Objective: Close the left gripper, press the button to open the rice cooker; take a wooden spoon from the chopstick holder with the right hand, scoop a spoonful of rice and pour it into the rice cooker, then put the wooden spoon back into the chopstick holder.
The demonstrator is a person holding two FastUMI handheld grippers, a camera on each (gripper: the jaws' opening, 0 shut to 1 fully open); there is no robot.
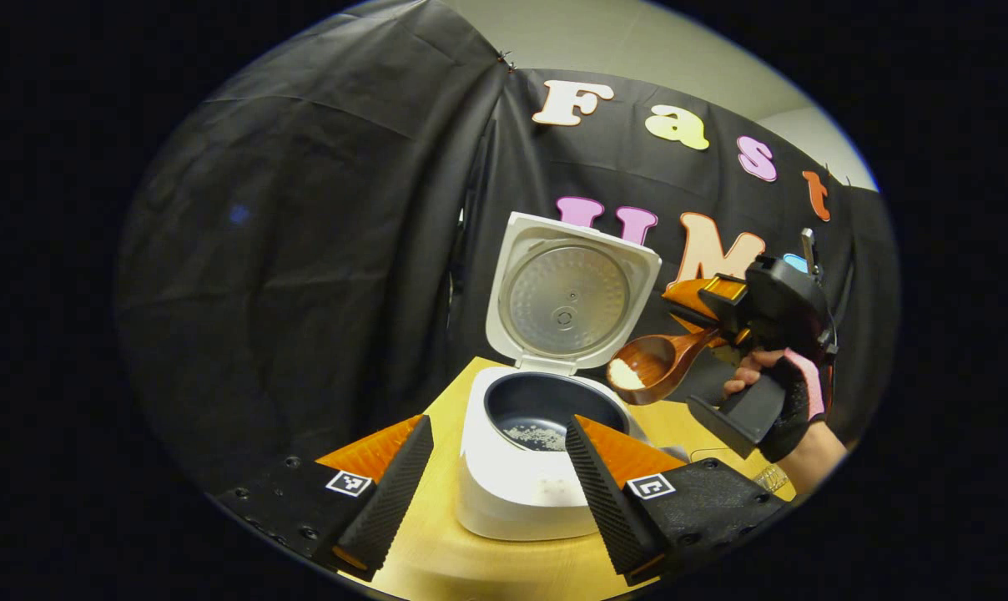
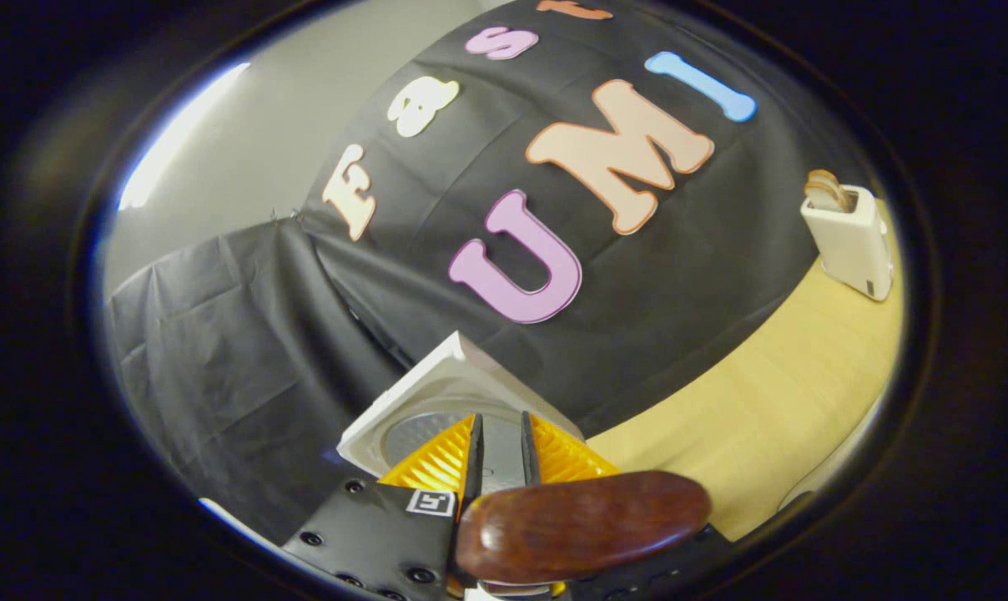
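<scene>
Right gripper [image 1: 708, 321] pinches a stiff, light, smooth spoon [image 1: 654, 365] by its handle, rice inside, beside the open cooker [image 1: 546, 417]; left gripper [image 1: 497, 467] hangs wide open, empty.

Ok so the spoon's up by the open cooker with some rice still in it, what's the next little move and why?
Probably carry the wooden spoon a little further over the inner pot and tip it more. The right gripper holds the spoon beside the pot's rim, a clump of rice sits near the bowl's lip, and some grains already lie in the pot. The lid stands open.
</scene>
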